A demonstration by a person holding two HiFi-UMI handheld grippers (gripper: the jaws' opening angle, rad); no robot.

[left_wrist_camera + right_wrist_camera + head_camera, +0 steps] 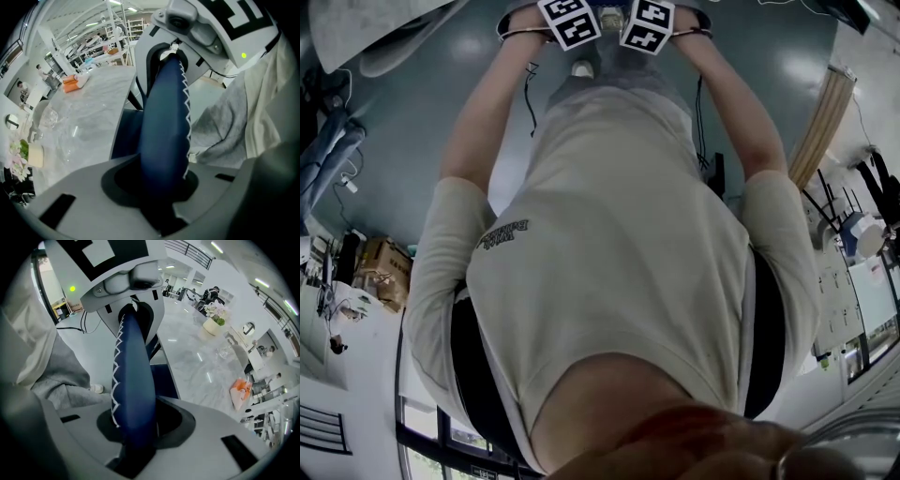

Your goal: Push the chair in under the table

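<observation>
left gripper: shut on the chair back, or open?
Shut on the chair back: in the left gripper view its navy padded edge sits clamped between the fingers of the left gripper.

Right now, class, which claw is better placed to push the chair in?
Neither, likely: left claw and right claw both clamp the blue chair back, with the table beyond. Push with both.

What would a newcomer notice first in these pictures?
The dark blue chair back with white zigzag stitching fills both gripper views, clamped between the jaws of the left hand-held gripper and the right hand-held gripper. Beside it stretches a white marble table, bearing a pot of flowers.
</observation>
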